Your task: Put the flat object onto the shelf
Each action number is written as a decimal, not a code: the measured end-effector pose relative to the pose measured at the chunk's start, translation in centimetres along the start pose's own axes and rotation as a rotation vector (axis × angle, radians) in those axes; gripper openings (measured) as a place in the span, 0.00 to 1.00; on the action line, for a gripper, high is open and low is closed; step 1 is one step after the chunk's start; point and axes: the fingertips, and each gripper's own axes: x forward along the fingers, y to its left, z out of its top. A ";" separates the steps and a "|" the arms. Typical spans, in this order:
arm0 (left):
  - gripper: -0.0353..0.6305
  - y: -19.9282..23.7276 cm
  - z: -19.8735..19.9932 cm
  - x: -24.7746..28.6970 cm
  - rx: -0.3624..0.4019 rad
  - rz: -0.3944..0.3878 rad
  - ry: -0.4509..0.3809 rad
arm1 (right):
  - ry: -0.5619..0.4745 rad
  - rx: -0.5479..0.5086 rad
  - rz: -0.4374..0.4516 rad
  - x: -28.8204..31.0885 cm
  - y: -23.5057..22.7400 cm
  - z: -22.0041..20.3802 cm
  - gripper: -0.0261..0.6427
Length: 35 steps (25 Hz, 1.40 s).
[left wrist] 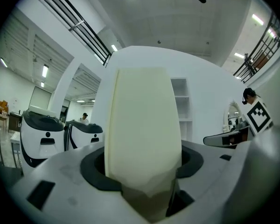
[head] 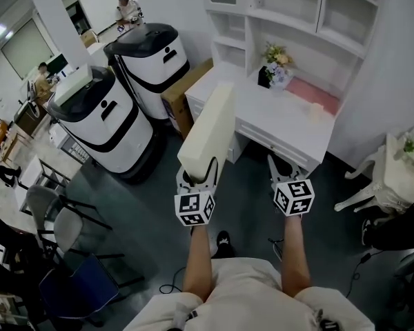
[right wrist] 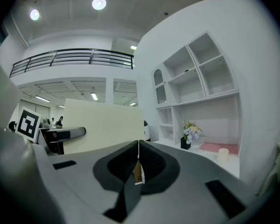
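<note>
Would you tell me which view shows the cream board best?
The head view: the whole board shows, gripped at its end by the left gripper. The left gripper view gives only its narrow edge; the right gripper view, one broad face, partly hidden.

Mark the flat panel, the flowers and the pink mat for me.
flat panel (head: 208, 131), head view, middle of its visible side.
flowers (head: 277, 55), head view, the blossoms.
pink mat (head: 314, 94), head view, its centre.
</note>
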 end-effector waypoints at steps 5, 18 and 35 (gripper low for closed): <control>0.46 2.9 0.5 2.3 -0.017 -0.007 -0.016 | -0.001 -0.009 -0.012 3.7 0.2 1.1 0.14; 0.46 10.0 -0.9 5.3 -0.095 -0.013 -0.022 | 0.084 -0.041 0.034 10.5 3.8 -0.2 0.14; 0.46 15.5 -2.0 6.8 -0.123 0.003 -0.055 | 0.028 0.035 0.029 15.1 2.7 -1.3 0.14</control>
